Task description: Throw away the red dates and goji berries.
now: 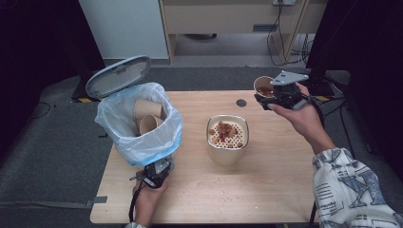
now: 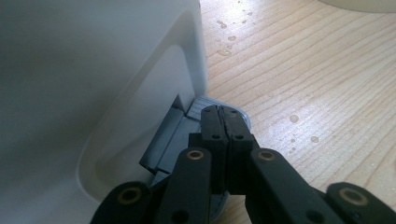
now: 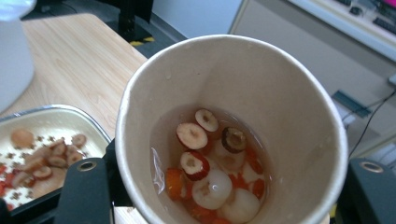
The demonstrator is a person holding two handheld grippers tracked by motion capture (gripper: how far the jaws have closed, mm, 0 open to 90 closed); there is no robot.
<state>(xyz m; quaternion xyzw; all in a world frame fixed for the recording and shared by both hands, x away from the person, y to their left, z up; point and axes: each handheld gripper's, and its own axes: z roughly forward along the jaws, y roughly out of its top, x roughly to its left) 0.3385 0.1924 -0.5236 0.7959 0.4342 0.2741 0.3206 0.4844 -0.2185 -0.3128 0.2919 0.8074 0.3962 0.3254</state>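
Two hand-held grippers at a pale wooden table point(image 1: 266, 190). Right gripper point(image 1: 278, 97) raised above the far right edge of the table, fingers clamped on a tan paper cup point(image 1: 263, 86), one black finger point(image 3: 86, 191) on each side of the cup wall in the right gripper view. Cup point(image 3: 231, 126) upright, slightly tilted, holding clear liquid with sliced red dates and pale round fruit pieces point(image 3: 212, 172). Well apart from it, near the middle of the table, a cream rounded-square container with a perforated strainer top point(image 1: 227, 138), strewn with reddish-brown fruit bits. Left gripper point(image 1: 158, 170) low at the near left, right against the base of a white pedal bin lined with a pale blue plastic bag point(image 1: 138, 124), grey lid point(image 1: 118, 76) standing open, two used paper cups point(image 1: 147, 116) inside. In the left gripper view, fingers point(image 2: 223, 126) pressed together, tips on the grey pedal point(image 2: 205, 105) at the foot of the bin wall point(image 2: 93, 70). Scattered water droplets point(image 2: 294, 118) on the wood beside.
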